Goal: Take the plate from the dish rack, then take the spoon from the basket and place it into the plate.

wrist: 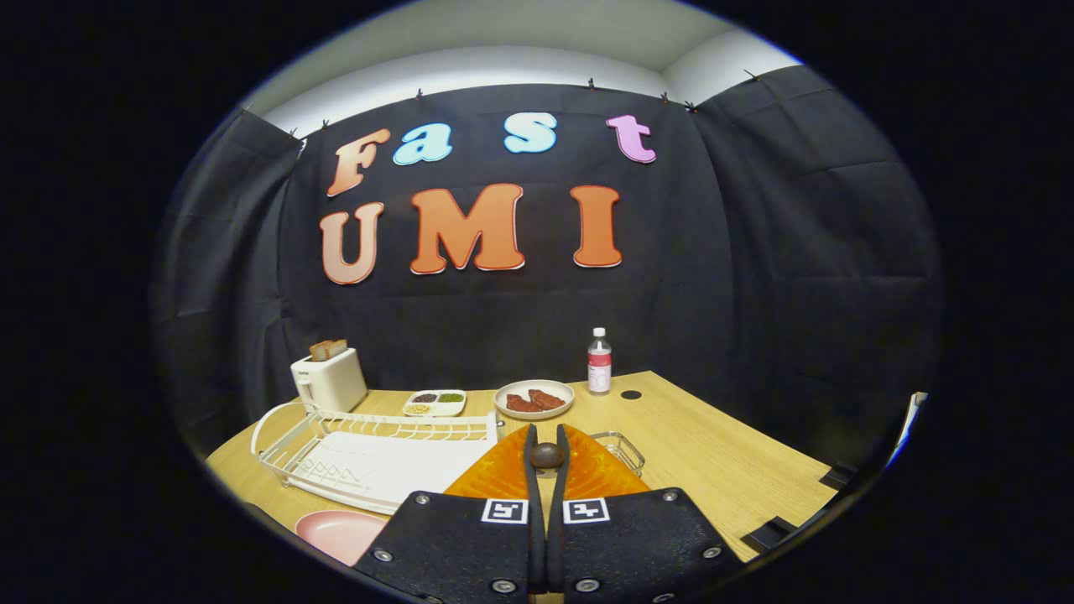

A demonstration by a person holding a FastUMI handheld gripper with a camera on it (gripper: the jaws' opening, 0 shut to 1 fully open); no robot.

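Observation:
My gripper is raised above the table, its fingers nearly together and pressing on a small dark rounded piece, the end of the spoon; the rest of the spoon is hidden behind the fingers. A pink plate lies flat on the table below and left of the fingers, in front of the white dish rack. The wire basket peeks out just beyond the right finger.
Beyond the rack stand a white toaster with bread, a small divided dish, a bowl of reddish food and a water bottle. The wooden table stretches to the right, its edge near black brackets.

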